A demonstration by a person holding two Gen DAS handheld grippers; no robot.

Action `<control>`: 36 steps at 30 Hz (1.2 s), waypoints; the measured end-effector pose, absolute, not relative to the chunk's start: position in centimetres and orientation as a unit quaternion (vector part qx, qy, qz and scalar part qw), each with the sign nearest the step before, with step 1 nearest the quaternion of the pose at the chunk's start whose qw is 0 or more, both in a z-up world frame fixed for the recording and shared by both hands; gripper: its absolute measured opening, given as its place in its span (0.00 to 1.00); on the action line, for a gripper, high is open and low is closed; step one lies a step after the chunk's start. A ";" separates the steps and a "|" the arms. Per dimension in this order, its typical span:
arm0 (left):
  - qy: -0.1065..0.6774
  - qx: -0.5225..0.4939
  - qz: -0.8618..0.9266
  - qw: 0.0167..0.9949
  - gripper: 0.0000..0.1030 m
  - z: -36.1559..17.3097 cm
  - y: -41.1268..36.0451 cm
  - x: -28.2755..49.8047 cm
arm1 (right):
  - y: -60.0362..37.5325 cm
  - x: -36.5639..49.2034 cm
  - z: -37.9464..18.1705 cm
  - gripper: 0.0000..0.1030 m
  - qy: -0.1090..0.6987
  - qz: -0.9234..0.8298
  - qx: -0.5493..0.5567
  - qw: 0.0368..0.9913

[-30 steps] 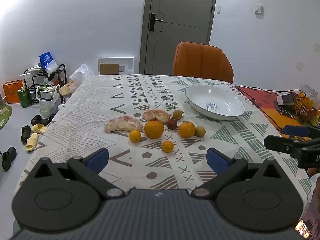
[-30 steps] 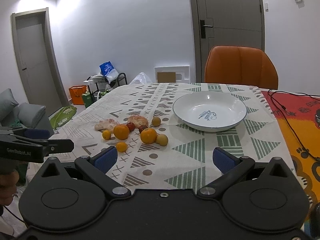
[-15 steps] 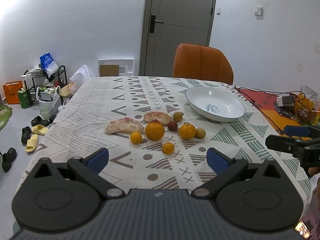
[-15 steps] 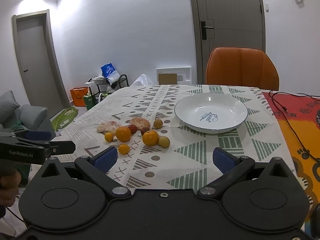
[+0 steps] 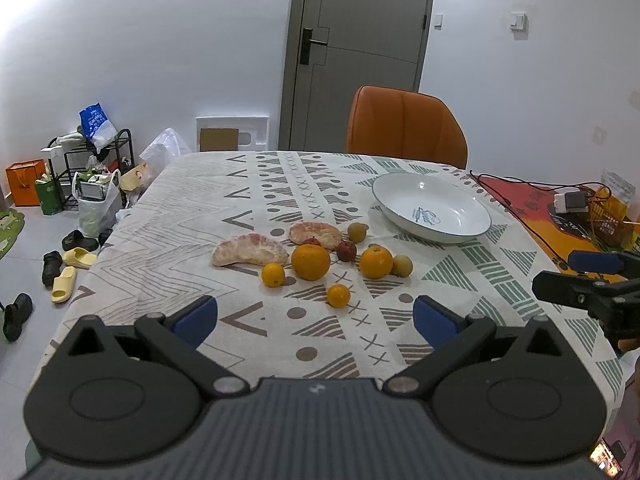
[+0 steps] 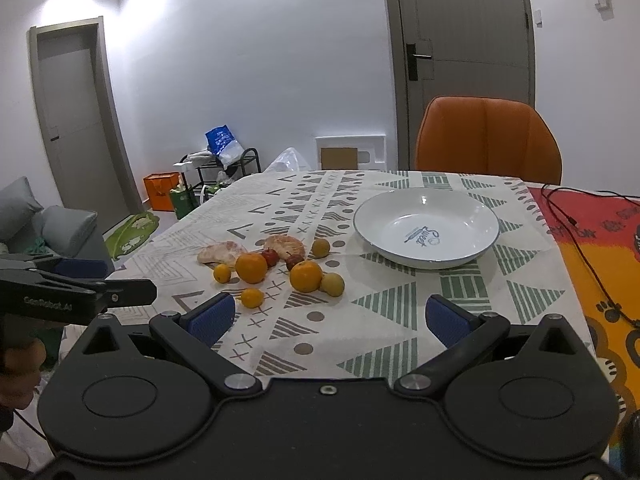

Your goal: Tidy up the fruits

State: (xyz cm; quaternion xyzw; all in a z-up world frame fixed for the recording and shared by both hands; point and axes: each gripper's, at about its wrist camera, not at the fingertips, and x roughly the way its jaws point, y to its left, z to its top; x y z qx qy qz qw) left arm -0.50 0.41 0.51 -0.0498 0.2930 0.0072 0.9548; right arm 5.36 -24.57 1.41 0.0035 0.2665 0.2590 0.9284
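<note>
Left wrist view: the left hand-held gripper [image 5: 315,316] hangs above the near edge of the table [image 5: 192,216], its blue-padded fingers [image 5: 196,317] spread wide with nothing between them. Ahead, mid-table, the fruits lie in a loose cluster: two peeled pomelo pieces [image 5: 250,249], a large orange [image 5: 310,262], a second orange [image 5: 376,262], two small tangerines [image 5: 338,295], a dark red fruit [image 5: 346,251] and two pale yellowish round fruits [image 5: 401,266]. Bare patterned cloth lies between the cluster and the near edge. The white plate [image 5: 464,236] sits apart, to the right and farther back, holding nothing. The right hand-held gripper [image 5: 588,278] enters at the right border, over the table's right side.

Right wrist view: the right hand-held gripper [image 6: 330,320] is likewise wide open and holds nothing, above the near edge. The fruit cluster lies left of centre, the nearest tangerine [image 6: 252,297] just past the left fingertip. The plate is ahead to the right, with open cloth before it. An orange chair [image 6: 488,140] stands at the far edge.
</note>
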 end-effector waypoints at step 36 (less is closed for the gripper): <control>0.337 -0.100 -0.025 0.936 0.55 -5.4 0.0 8.6 | -22.8 13.2 -3.9 0.68 0.320 0.275 0.035 0.906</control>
